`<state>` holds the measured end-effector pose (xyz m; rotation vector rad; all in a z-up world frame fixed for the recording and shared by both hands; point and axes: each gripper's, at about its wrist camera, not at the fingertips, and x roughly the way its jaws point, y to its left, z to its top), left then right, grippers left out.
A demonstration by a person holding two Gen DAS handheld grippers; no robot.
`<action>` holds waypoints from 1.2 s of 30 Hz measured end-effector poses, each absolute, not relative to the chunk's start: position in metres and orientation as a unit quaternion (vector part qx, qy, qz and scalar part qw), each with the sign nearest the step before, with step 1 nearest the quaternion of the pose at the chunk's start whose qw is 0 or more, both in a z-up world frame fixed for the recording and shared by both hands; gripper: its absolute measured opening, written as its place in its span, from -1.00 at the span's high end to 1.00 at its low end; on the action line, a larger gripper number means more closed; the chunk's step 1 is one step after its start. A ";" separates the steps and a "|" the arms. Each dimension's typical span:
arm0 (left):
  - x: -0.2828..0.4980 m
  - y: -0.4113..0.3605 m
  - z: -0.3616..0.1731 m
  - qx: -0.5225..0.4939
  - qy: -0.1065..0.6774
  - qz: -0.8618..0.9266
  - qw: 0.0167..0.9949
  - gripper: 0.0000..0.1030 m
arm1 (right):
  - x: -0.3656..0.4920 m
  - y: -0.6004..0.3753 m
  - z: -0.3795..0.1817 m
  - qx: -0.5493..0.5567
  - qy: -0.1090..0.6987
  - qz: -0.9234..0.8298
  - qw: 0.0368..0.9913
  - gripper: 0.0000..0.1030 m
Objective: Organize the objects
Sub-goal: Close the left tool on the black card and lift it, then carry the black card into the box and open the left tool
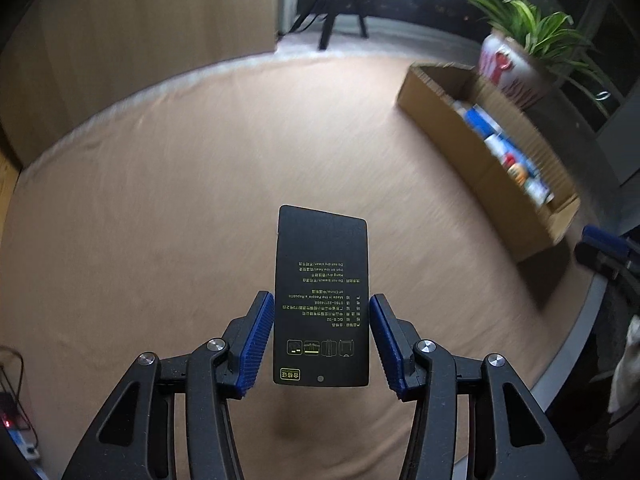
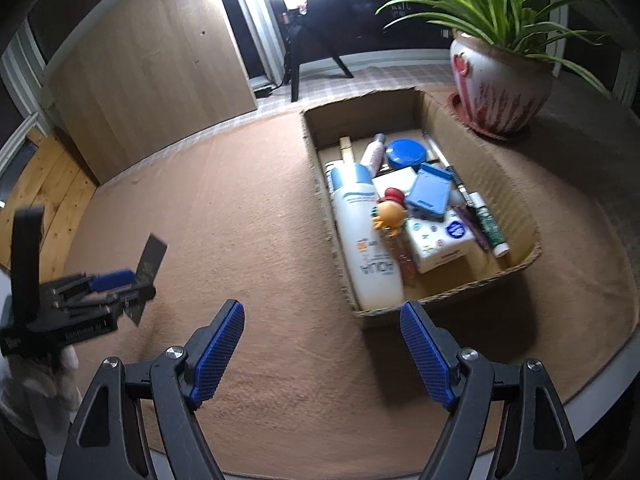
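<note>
A black card (image 1: 320, 248) printed with small yellow text hangs above the brown table cloth (image 1: 160, 200), casting a shadow below. My left gripper (image 1: 321, 300) is shut on its long edges. From the right wrist view the left gripper (image 2: 116, 280) is at the far left, tilted, with the black card (image 2: 154, 254) sticking out of it. My right gripper (image 2: 321, 306) stands open with nothing between its blue pads, just in front of the cardboard box (image 2: 440, 308). The box holds a white bottle (image 2: 364, 240), a blue case (image 2: 430, 194), an orange toy (image 2: 390, 214) and several other small items.
A potted green plant (image 2: 496, 84) stands behind the box at the back right. A wooden panel (image 2: 152, 64) rises at the back left, with a tripod (image 2: 296, 60) beyond the table. The table's rounded edge (image 2: 600, 380) runs along the right.
</note>
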<state>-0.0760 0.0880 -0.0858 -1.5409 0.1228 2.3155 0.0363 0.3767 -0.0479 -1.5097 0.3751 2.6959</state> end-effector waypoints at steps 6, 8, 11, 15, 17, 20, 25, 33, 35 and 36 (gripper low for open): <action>-0.094 0.158 -0.049 -0.512 0.055 0.831 0.210 -0.03 | 0.047 0.397 -0.040 -0.476 0.127 0.870 0.028 -0.50; -0.102 0.183 -0.038 -0.501 0.059 0.834 0.222 -0.03 | 0.050 0.404 -0.039 -0.475 0.129 0.870 0.032 -0.50; -0.117 0.215 -0.029 -0.490 0.065 0.836 0.237 -0.03 | 0.056 0.413 -0.038 -0.474 0.132 0.870 0.038 -0.50; -0.132 0.254 -0.021 -0.484 0.069 0.835 0.254 -0.03 | 0.060 0.424 -0.037 -0.473 0.135 0.870 0.044 -0.50; -0.139 0.272 -0.021 -0.484 0.072 0.832 0.261 -0.03 | 0.062 0.428 -0.038 -0.473 0.136 0.869 0.045 -0.50; -0.145 0.297 -0.024 -0.487 0.075 0.825 0.276 -0.03 | 0.063 0.436 -0.040 -0.475 0.138 0.868 0.050 -0.50; -0.147 0.332 -0.033 -0.491 0.089 0.815 0.295 -0.03 | 0.066 0.450 -0.043 -0.477 0.144 0.865 0.061 -0.50; -0.157 0.351 -0.046 -0.505 0.089 0.806 0.297 -0.50 | 0.068 0.460 -0.044 -0.478 0.151 0.862 0.068 -0.50; -0.158 0.347 -0.044 -0.500 0.087 0.812 0.289 -0.63 | 0.068 0.459 -0.044 -0.479 0.151 0.862 0.064 -0.50; -0.158 0.345 -0.043 -0.500 0.085 0.812 0.287 -0.63 | 0.067 0.457 -0.044 -0.479 0.149 0.863 0.062 -0.50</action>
